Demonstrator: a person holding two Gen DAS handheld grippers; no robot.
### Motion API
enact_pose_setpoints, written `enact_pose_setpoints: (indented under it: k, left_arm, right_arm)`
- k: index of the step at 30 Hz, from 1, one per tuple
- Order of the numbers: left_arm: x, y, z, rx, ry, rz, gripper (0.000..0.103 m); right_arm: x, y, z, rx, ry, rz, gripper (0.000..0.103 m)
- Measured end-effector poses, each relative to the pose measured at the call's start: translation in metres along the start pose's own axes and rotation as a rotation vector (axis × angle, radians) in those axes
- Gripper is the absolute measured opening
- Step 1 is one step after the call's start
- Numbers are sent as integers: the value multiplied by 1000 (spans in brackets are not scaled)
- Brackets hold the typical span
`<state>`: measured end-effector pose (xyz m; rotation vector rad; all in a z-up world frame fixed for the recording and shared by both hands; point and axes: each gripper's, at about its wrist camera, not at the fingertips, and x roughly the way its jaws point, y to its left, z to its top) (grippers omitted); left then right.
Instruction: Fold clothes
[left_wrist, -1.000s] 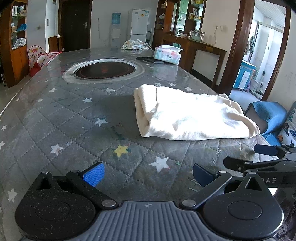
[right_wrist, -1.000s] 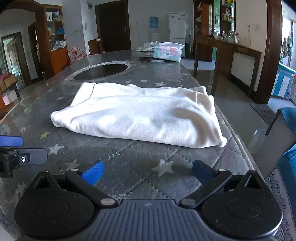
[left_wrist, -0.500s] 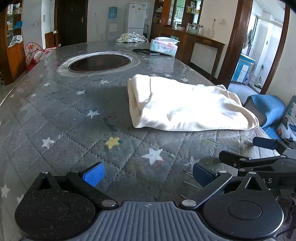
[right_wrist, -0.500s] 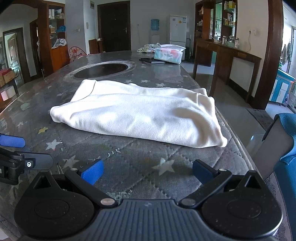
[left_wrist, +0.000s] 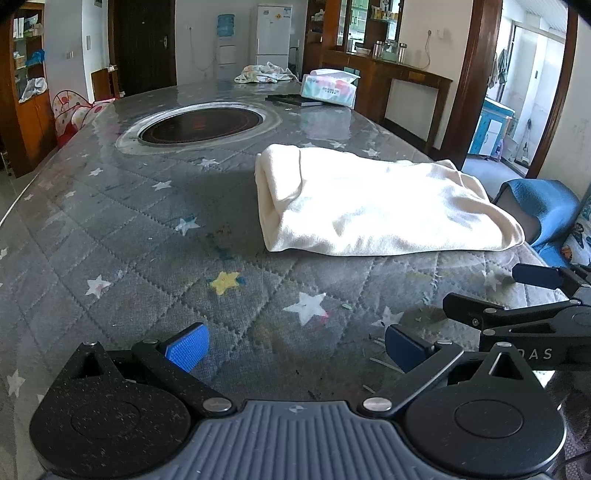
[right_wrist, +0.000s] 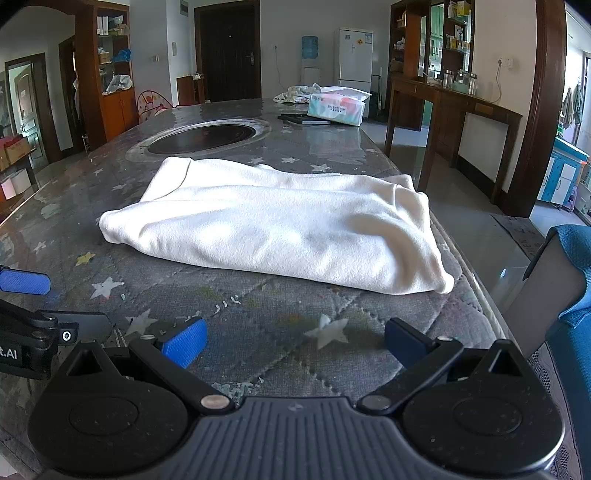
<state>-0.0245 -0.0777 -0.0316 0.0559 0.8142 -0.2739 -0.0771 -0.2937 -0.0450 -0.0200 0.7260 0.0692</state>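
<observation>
We look from low over the near end of the worktop (left_wrist: 110, 229) in both views, each camera facing forward along its own open fingers toward the far wall. The left wrist view sits further left, with the folded cream garment (left_wrist: 369, 206) ahead and to its right. The right wrist view sits to the right, the garment (right_wrist: 280, 225) straight ahead and close. Both share the garment, the round inset (right_wrist: 203, 138) and the tissue box (left_wrist: 327, 88). Each view catches the other gripper at its edge.
</observation>
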Motion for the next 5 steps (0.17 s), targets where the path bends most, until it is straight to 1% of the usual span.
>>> enact_pose_setpoints:
  k: [5]
  left_arm:
    - [1, -1, 0, -2, 2, 8, 103]
  right_arm:
    - [0, 1, 0, 0, 1, -1, 103]
